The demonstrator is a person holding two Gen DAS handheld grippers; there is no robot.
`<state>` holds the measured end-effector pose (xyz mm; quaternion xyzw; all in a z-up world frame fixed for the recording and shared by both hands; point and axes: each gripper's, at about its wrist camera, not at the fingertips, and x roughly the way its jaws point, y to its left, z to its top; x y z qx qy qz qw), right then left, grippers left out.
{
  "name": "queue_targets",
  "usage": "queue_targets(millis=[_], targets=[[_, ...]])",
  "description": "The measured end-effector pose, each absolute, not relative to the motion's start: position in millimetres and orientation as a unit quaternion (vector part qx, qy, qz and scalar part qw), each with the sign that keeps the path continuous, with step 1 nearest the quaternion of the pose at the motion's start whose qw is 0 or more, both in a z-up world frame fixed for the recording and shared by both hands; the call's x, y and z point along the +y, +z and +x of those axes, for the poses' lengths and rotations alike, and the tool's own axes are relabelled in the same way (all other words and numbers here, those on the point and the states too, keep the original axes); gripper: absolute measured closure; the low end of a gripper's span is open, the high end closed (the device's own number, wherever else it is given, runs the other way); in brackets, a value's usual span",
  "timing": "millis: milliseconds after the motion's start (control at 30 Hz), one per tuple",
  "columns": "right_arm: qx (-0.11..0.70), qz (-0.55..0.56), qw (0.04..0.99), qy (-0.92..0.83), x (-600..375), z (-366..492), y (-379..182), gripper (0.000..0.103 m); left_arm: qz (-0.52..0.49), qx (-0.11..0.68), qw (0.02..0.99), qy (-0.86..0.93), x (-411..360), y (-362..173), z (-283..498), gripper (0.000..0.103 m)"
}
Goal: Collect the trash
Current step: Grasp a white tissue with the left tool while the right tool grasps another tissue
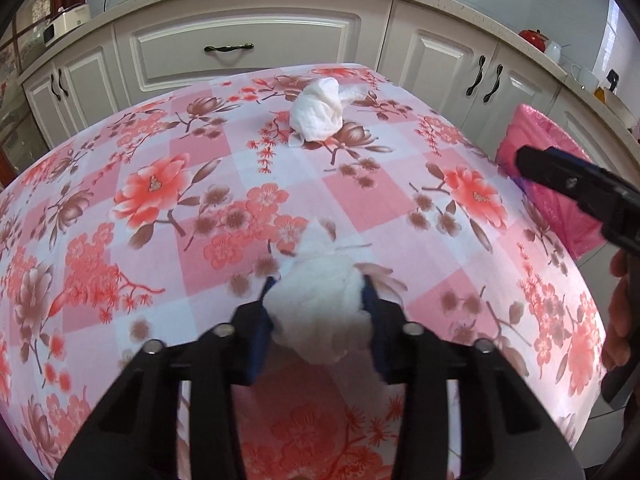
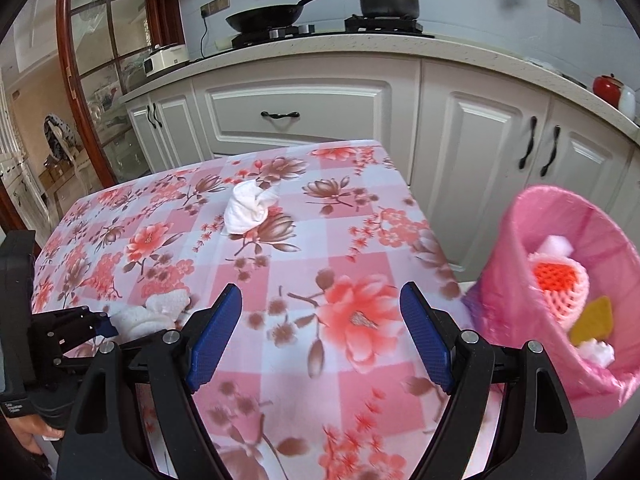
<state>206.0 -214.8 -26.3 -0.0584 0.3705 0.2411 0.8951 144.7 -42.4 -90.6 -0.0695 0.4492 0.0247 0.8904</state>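
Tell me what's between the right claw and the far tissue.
Only bare flowered tablecloth between the right claw and the far tissue, in the right wrist view.

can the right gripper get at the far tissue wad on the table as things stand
Probably yes. The right gripper is open and empty, and only bare tablecloth lies between it and the far tissue wad. The left gripper, shut on the near tissue wad, sits off to the side.

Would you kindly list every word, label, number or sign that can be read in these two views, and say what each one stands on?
None can be read.
White print on the black device at the lower left edge of the right wrist view: too small and blurred to read.
Display on the white appliance on the counter: too small to read.
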Motion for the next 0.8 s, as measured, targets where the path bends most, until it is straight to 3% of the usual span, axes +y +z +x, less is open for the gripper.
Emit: queue_targets(millis=[567,800], targets=[[0.41,-0.067,0.867,0.274,-120.8,270.7,-49.4,0.027,-0.107,0.424,0.898,0.038,17.6,-79.5,183.0,0.072],[0.44,-0.069,0.85,0.28,-86.2,301.1,-65.4,0.039,-0.114,0.415,0.902,0.045,39.0,-73.5,194.3,0.072]])
